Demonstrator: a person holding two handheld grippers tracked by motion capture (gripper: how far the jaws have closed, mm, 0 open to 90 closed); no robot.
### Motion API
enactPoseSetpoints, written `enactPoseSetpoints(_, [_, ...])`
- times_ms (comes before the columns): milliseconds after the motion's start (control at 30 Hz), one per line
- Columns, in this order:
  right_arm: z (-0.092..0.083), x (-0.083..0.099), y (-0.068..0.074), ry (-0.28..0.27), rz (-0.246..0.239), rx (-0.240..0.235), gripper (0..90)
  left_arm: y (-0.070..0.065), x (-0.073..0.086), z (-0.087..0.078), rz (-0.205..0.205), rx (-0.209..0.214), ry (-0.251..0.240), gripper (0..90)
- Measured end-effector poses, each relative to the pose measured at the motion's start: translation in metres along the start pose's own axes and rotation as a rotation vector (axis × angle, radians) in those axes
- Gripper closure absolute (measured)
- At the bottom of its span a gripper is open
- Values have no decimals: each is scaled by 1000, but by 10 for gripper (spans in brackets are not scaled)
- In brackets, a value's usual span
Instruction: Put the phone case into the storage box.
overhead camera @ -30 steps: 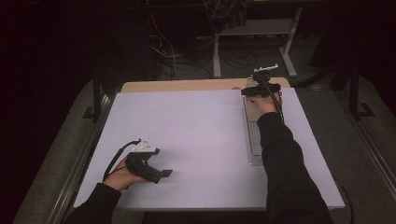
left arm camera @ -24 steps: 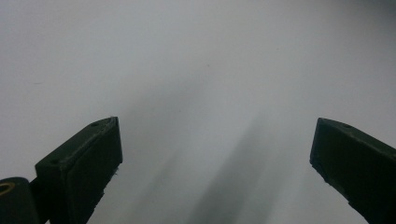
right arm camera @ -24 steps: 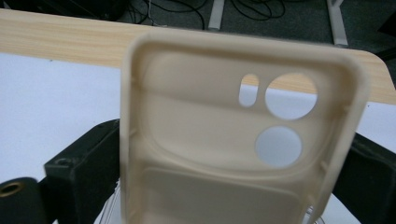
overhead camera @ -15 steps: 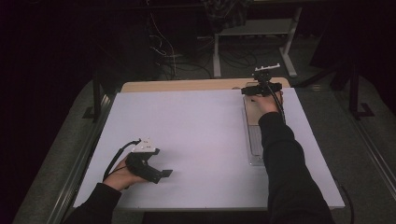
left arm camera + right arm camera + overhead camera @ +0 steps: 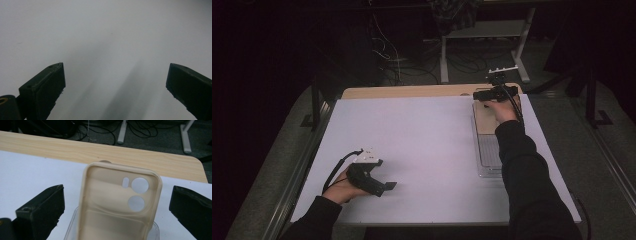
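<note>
Nothing is really moving since earlier frames — right gripper (image 5: pixel 117 202) is hovering, jaws spread, around the phone case (image 5: pixel 117 202) lying in the clear tray (image 5: pixel 488 159). Left gripper (image 5: pixel 382 187) is idling spread. Risk — closing off-centre is squeezing the soft case, popping it out

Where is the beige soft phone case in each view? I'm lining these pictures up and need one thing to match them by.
High view: the beige soft phone case lies at the far right of the table, on the far end of the clear plastic tray, just below the right gripper.
Right gripper view: centre, between the open black fingers, camera holes upward.
Left gripper view: not in it.
Shared landmark: the light wooden table edge.
</note>
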State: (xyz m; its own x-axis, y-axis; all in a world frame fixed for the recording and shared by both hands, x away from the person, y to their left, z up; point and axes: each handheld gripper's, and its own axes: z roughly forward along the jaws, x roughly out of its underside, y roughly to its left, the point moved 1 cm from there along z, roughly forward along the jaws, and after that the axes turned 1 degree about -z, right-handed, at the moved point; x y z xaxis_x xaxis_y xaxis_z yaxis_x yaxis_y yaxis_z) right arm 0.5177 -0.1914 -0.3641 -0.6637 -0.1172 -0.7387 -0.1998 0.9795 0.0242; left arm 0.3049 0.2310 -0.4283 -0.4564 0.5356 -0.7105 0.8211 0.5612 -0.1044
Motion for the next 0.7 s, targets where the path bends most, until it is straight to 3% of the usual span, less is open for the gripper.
enactPoseSetpoints(167, [-14,-2,1,-12,-12,-36,0,-1,-1,1,-11,1,-13,20])
enactPoseSetpoints(200, [-16,-2,1,-14,-12,-39,0,1,-1,-1,16,-4,14,19])
enactPoseSetpoints(433, [-33,0,0,-20,-43,-81,0,1,-1,-1,25,-7,20,19])
enactPoseSetpoints(500, [-38,1,0,-25,-50,-100,0,-1,0,1,5,-3,4,19])
enactPoseSetpoints(700, [-50,8,3,-39,-73,-158,0,1,1,-1,22,-3,16,19])
